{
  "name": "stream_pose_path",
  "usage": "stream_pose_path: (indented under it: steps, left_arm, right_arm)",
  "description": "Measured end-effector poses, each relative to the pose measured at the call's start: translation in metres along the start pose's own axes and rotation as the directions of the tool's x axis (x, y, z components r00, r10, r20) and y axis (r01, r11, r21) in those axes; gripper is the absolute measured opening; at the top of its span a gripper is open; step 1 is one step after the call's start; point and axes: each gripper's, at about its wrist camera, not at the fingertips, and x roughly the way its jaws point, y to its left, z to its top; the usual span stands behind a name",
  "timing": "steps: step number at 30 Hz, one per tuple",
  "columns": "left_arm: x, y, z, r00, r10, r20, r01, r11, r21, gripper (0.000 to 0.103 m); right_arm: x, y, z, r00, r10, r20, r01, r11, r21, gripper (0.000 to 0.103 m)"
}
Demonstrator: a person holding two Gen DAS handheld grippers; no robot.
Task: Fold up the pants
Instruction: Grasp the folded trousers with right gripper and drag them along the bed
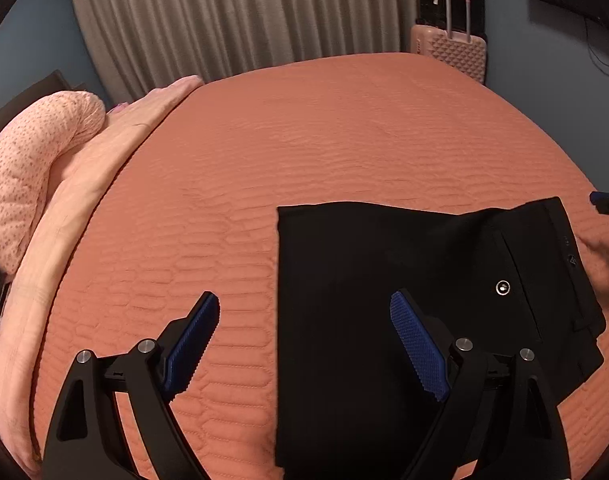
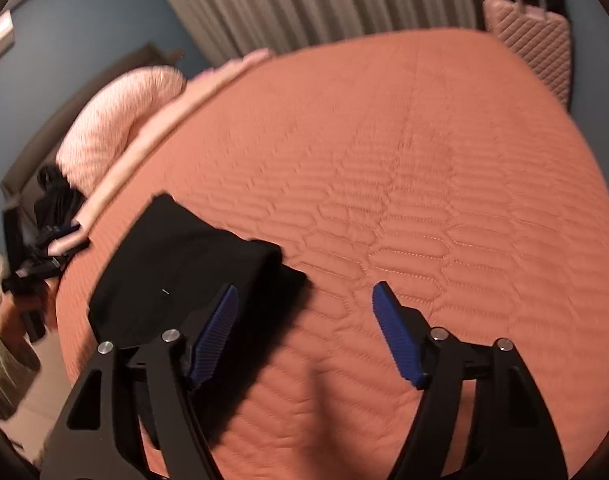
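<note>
Lying flat on the bed, near its front edge, is one pair of black pants, already doubled into a rough rectangle; the waistband end with one pale round button points toward the right side of the left wrist view; the opposite edge is a straight fold line, judged to be a completed fold.

Left gripper: jaws wide apart, holding nothing, hovering above the pants' left edge so that one blue pad is over the orange quilt and the other over the black cloth; judged placement: straddling the folded edge, ready either to pinch it for a further fold or to back away.

Right gripper: jaws likewise apart and empty, mostly over bare quilt with the pants under and beside its left pad; the view is motion-blurred, so whether any pad touches cloth cannot be told.

The garment sits at the near side, probably within easy reach of both grippers.

Count: pants, one; grippers, two, both empty; blue pads seen, four; button, one; pink suitcase beyond the far corner of the bed, one; pink speckled pillow at the head, one; grey curtain, one.

Judged progress: late; at most one fold or a smoothing pass remains.
</note>
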Motion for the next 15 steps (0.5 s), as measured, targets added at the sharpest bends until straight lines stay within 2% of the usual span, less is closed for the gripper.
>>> stream_pose_path:
  steps: [2, 3, 5, 7, 9, 10, 11, 12, 13, 14, 15]
  left_arm:
    - [0.007, -0.016, 0.002, 1.000, -0.024, 0.002, 0.024, 0.999, 0.021, 0.086]
    - [0.012, -0.023, 0.001, 1.000, -0.027, -0.008, 0.027, 0.999, 0.031, 0.086]
    - [0.016, -0.030, -0.004, 0.999, -0.032, -0.014, 0.032, 0.999, 0.036, 0.086]
    - [0.020, -0.032, -0.010, 0.999, -0.040, -0.031, 0.040, 0.999, 0.027, 0.086]
    - [0.024, -0.032, -0.014, 0.999, -0.033, -0.039, 0.034, 0.999, 0.037, 0.086]
    - [0.030, -0.030, -0.016, 0.998, -0.022, -0.053, 0.025, 0.998, 0.053, 0.086]
    - [0.034, -0.027, -0.016, 0.998, -0.005, -0.062, 0.009, 0.998, 0.065, 0.086]
    - [0.038, -0.024, -0.014, 0.998, 0.012, -0.062, -0.007, 0.997, 0.079, 0.086]
    - [0.045, -0.021, -0.010, 0.998, 0.032, -0.057, -0.025, 0.994, 0.111, 0.086]
    - [0.050, -0.019, -0.005, 0.998, 0.038, -0.057, -0.031, 0.991, 0.129, 0.086]
    - [0.054, -0.018, -0.001, 0.998, 0.035, -0.052, -0.028, 0.990, 0.136, 0.086]
  right_arm:
    - [-0.013, 0.032, -0.010, 0.995, 0.064, 0.076, -0.066, 0.997, 0.026, 0.069]
    - [-0.010, 0.051, -0.015, 0.994, 0.073, 0.083, -0.075, 0.997, 0.026, 0.068]
    - [0.008, 0.093, -0.020, 0.998, 0.053, 0.040, -0.052, 0.998, -0.042, 0.065]
    - [0.033, 0.127, -0.024, 1.000, -0.001, 0.008, 0.001, 0.995, -0.101, 0.061]
    - [0.070, 0.150, -0.030, 0.997, -0.043, -0.069, 0.031, 0.986, -0.162, 0.046]
    - [0.086, 0.150, -0.036, 0.989, -0.093, -0.112, 0.073, 0.983, -0.171, 0.039]
    - [0.099, 0.138, -0.046, 0.982, -0.124, -0.140, 0.103, 0.983, -0.152, 0.018]
    - [0.097, 0.125, -0.049, 0.987, -0.111, -0.115, 0.097, 0.988, -0.120, 0.008]
    - [0.092, 0.111, -0.048, 0.991, -0.090, -0.104, 0.084, 0.995, -0.057, 0.006]
    - [0.087, 0.095, -0.043, 0.991, -0.041, -0.124, 0.050, 0.996, 0.069, 0.005]
    - [0.080, 0.091, -0.038, 0.989, -0.057, -0.133, 0.074, 0.989, 0.130, 0.011]
